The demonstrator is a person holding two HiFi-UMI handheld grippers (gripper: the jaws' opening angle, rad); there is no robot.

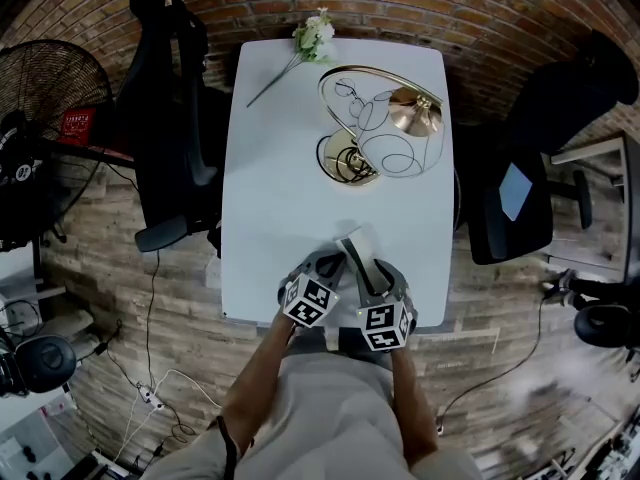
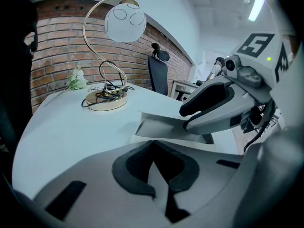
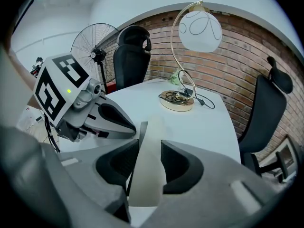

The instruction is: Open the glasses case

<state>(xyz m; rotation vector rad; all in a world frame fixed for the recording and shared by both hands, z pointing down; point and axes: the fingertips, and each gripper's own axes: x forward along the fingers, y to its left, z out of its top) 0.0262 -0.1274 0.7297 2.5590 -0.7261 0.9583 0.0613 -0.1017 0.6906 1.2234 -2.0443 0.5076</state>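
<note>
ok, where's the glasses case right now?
Head view: the case is at the table's near edge, centre, between the left claw and right claw. Its raised lid is gripped in the right one.

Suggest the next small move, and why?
Probably swing the right gripper up and back to fold the lid fully open, while the left gripper holds the case down. The lid stands between the right pads, only partly raised, and the left jaws look pinched on the case's near end.
</note>
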